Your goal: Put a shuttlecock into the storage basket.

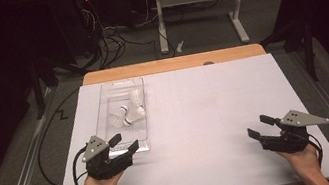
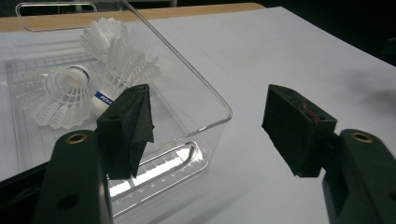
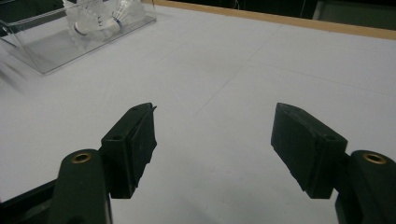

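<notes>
High view: a clear, hard-walled rectangular plastic box [image 1: 137, 86] sits near my table's [image 1: 217, 114] far-left corner on matte white paper, holding three feathery white shuttlecocks [image 1: 128, 114] with rounded cork tips. My left gripper [image 1: 124, 144] hovers spread at its near end, nothing pinched; my right gripper [image 1: 261, 126] gapes empty.

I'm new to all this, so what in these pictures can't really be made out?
- Shuttlecocks, high view: too small to count surely.
- Lettering on one shuttlecock's blue band, left gripper view: cut short by the left gripper jaw.
- Clear tray, right gripper view: cut off by the left edge, blurred there.
</notes>
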Motion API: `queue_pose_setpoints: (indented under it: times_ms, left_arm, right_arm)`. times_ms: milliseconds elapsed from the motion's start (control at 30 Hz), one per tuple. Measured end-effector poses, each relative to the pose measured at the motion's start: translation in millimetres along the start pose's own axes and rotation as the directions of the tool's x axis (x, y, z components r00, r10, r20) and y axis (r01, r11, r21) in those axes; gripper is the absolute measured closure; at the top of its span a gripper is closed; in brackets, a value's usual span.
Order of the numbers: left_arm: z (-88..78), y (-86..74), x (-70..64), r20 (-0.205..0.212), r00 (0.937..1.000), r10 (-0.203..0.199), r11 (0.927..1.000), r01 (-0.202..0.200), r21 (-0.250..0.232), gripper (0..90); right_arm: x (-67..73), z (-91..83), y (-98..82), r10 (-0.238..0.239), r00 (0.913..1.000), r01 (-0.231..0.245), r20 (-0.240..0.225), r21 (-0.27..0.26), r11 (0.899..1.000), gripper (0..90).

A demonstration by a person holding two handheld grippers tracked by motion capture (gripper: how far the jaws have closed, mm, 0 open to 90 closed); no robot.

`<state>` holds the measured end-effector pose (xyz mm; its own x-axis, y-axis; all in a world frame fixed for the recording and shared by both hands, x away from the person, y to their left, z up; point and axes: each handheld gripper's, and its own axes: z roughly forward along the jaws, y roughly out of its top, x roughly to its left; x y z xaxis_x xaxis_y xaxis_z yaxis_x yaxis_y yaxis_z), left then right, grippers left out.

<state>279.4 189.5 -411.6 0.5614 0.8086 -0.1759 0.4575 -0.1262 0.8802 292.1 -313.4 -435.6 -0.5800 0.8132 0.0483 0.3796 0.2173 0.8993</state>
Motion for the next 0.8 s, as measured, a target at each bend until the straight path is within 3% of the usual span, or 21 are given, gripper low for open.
queue_pose_setpoints:
  times_ms: [800]
  left_arm:
    - [1.3, -8.0, 6.2, -0.021, 0.9997, 0.009, 0.9997, -0.009, -0.022, 33.4]
  right_arm:
    - [0.1, -0.2, 0.0, 0.0, 1.0, 0.0, -0.002, -0.001, 1.0, 30.8]
